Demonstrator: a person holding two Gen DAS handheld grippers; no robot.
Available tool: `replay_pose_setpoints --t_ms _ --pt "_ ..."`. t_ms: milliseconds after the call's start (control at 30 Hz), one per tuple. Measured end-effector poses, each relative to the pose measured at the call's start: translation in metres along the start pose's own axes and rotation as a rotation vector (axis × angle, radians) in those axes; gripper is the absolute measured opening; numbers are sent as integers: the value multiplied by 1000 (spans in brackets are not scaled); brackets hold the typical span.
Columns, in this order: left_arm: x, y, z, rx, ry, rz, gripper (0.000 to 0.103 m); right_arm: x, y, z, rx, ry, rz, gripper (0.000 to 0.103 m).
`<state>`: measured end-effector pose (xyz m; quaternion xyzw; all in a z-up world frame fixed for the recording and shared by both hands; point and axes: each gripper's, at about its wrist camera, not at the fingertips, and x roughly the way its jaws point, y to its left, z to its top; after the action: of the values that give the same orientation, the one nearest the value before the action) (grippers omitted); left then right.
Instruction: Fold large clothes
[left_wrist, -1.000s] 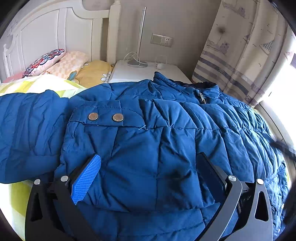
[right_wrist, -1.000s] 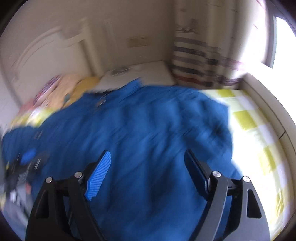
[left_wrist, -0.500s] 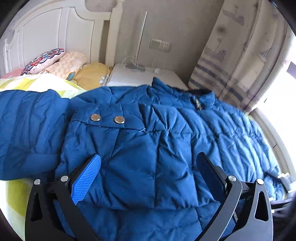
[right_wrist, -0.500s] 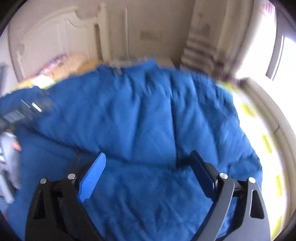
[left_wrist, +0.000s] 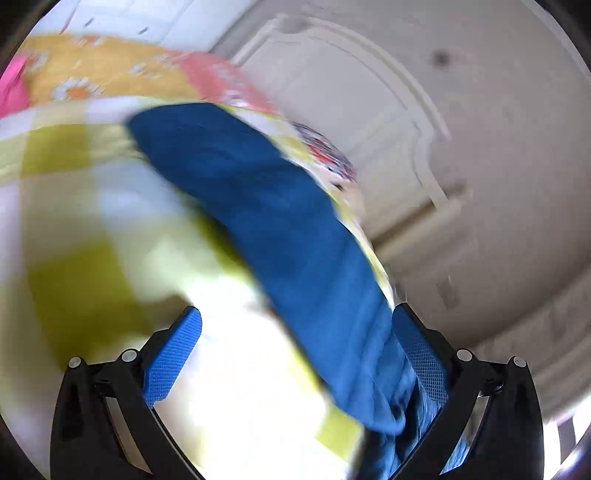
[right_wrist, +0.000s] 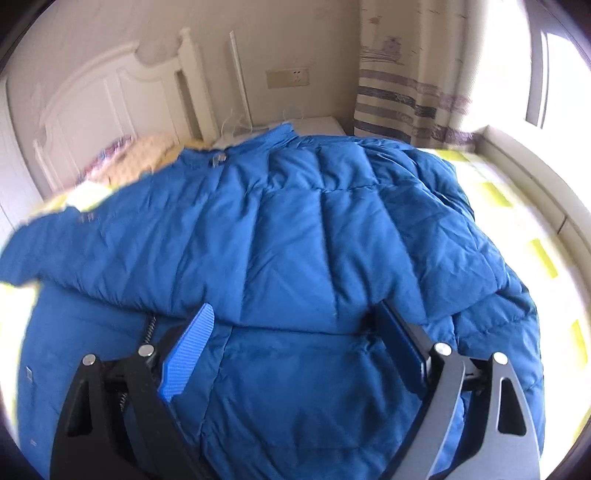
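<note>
While the blue jacket (right_wrist: 295, 236) lies spread across the middle of the bed (right_wrist: 517, 206), one sleeve (left_wrist: 273, 221) runs from upper left to lower right in the left view. Both the left gripper (left_wrist: 295, 354) and right gripper (right_wrist: 295, 343) stand apart, clamping nothing. Best to pinch that sleeve near its cuff and carry it flat over the body.
</note>
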<state>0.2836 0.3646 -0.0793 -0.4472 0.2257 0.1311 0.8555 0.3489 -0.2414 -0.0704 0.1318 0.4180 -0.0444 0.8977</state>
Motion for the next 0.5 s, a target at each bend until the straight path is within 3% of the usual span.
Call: replay_pose_setpoints --t_ms 133,167,200,267,367,500 --pt "24 24 47 -96 40 -48 98 0 -5 1 22 0 19 88" --pt "29 26 54 -107 41 -53 81 1 -5 1 21 0 19 88" --pt "34 25 57 -119 39 -55 49 0 -5 1 25 -3 22 88" --pt "41 30 62 -167 62 -84 16 -3 -8 1 42 -24 38 88" --pt "20 6 44 -119 -23 -114 9 -15 -22 -1 134 -105 77 86" --pt "-9 -78 -8 164 -60 -181 8 -39 -59 -8 336 -273 116 86"
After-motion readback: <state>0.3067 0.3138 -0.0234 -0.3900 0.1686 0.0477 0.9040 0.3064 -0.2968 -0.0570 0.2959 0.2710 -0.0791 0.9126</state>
